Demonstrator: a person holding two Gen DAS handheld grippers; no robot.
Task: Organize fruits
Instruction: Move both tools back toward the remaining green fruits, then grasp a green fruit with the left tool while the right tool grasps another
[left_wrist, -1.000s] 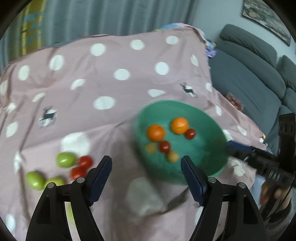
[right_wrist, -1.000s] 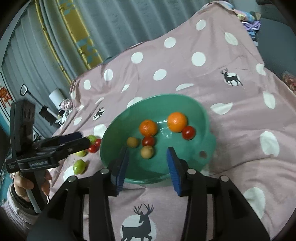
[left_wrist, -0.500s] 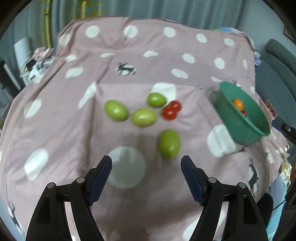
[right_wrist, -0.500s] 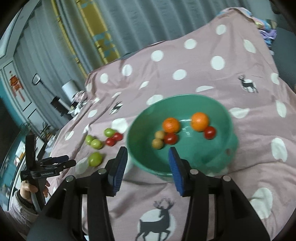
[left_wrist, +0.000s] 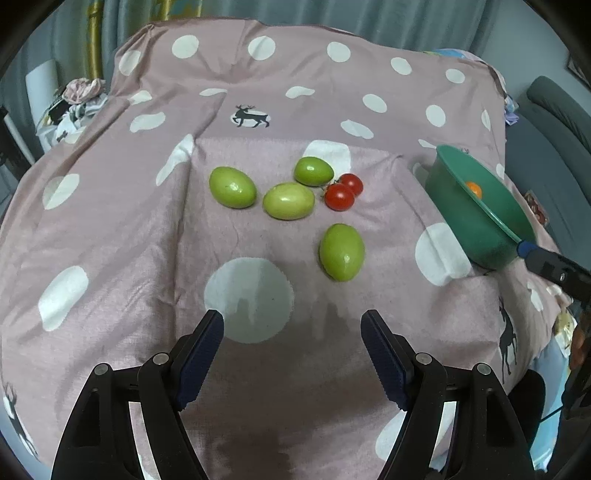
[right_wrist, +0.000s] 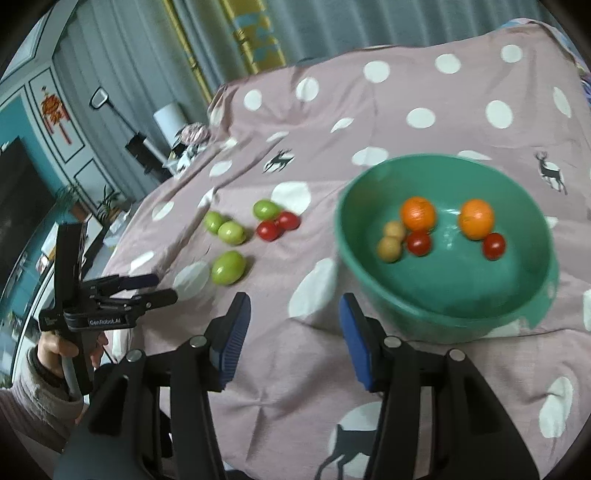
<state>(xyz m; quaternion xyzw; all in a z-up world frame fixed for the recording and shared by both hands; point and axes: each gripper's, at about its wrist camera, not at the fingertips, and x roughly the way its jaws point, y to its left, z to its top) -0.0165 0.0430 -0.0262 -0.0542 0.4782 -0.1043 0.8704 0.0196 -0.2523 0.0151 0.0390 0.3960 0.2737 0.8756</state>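
Note:
Several green fruits lie on the pink spotted cloth; the nearest green fruit (left_wrist: 342, 252) (right_wrist: 228, 267) lies just ahead of my left gripper (left_wrist: 291, 332), which is open and empty. Two red tomatoes (left_wrist: 343, 192) (right_wrist: 277, 225) sit beside the other green fruits (left_wrist: 288, 200). A green bowl (right_wrist: 491, 291) (left_wrist: 476, 221) holds two oranges (right_wrist: 418, 213), two red tomatoes (right_wrist: 419, 243) and two small tan fruits (right_wrist: 388, 249). My right gripper (right_wrist: 295, 306) is open and empty, just left of the bowl's near rim. The left gripper also shows in the right wrist view (right_wrist: 162, 288).
A grey sofa (left_wrist: 554, 122) stands to the right of the cloth-covered table. Curtains (right_wrist: 140, 66) hang behind, with clutter and a white roll (right_wrist: 170, 116) at the far left edge. A dark screen (right_wrist: 18, 192) stands at left.
My left gripper swung left from the bowl to face the green fruits and tomatoes, then came a little closer. My right gripper shifted left, so the bowl now sits to its right.

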